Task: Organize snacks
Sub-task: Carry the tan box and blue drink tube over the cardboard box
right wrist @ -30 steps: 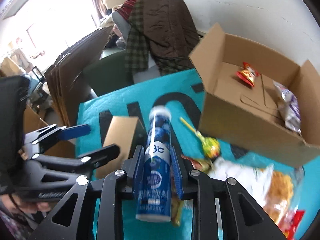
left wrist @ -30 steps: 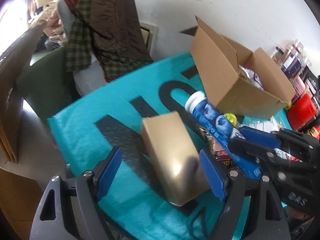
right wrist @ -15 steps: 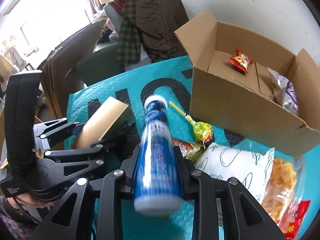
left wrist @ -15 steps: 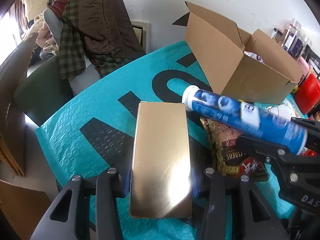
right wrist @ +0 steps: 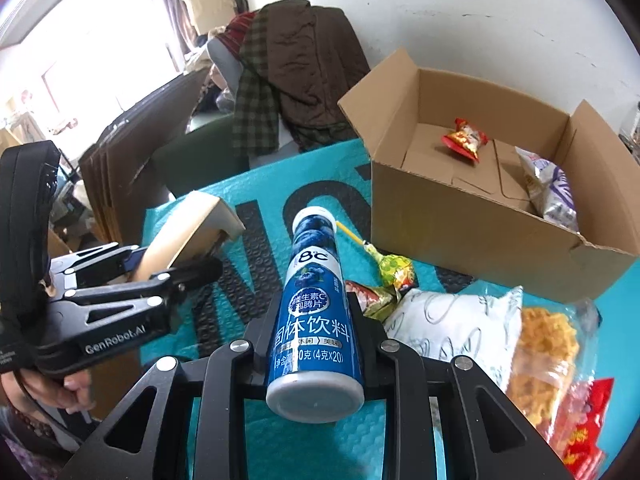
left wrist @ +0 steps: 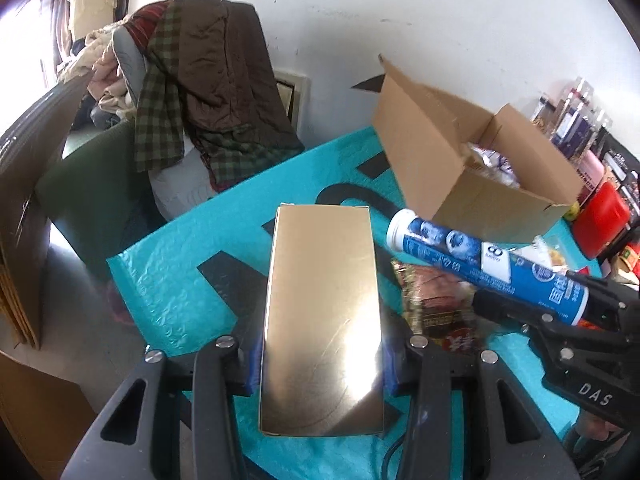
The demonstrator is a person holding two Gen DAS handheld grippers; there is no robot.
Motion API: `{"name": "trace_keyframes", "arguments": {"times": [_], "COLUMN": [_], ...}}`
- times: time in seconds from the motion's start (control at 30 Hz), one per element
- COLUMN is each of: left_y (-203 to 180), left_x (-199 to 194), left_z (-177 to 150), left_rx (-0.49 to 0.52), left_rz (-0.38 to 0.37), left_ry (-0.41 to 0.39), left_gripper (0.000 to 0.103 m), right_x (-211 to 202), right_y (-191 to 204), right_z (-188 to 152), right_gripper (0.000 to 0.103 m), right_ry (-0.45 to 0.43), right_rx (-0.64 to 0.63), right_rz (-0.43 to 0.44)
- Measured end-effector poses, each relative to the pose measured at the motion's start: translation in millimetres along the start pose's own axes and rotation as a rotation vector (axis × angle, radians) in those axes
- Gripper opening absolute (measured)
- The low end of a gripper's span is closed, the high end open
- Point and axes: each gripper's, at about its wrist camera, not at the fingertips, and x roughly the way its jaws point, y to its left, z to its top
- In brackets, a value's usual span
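A white wall is closing off the back of the room, and a chair heaped with a brown jacket (left wrist: 224, 68) and checked cloth is standing at the upper left of both views. In front of it a desk (left wrist: 168, 280) is lying under a teal padded sheet with big black letters.

The left tool (left wrist: 320, 356) is sitting at the bottom centre of its own view, its jaws pressing in on both sides of a gold box (left wrist: 320, 320) that is reaching away up the middle of the frame, raised off the sheet. In the right view this box is showing at centre left, tilted.

The right tool (right wrist: 316, 344) is gripping a blue tube (right wrist: 314, 312) with a white cap, jaws tight on its lower half, the capped end pointing up the frame.

An open cardboard box (right wrist: 460, 224) is standing at the upper right, holding a red snack packet (right wrist: 464, 140) and a white-and-purple bag (right wrist: 552, 192). Just below its front wall a lollipop (right wrist: 394, 268), a white bag (right wrist: 452, 324) and a clear bag of yellow snacks (right wrist: 544, 360) are lying loose on the sheet.
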Motion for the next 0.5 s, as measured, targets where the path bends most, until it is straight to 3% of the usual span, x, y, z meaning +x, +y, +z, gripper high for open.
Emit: {"name": "trace_keyframes", "arguments": {"times": [0.5], "left_y": [-49], "left_x": [-58], "left_z": [-1], "left_rx": [0.078], "left_rz": [-0.077], "left_ry": [-0.107], "left_gripper": [0.044], "right_x": [-84], "right_y": [-5], "right_z": [-27], "right_gripper": [0.027], "right_ry": [-0.159], "right_rx": [0.023], "right_rz": [-0.032]}}
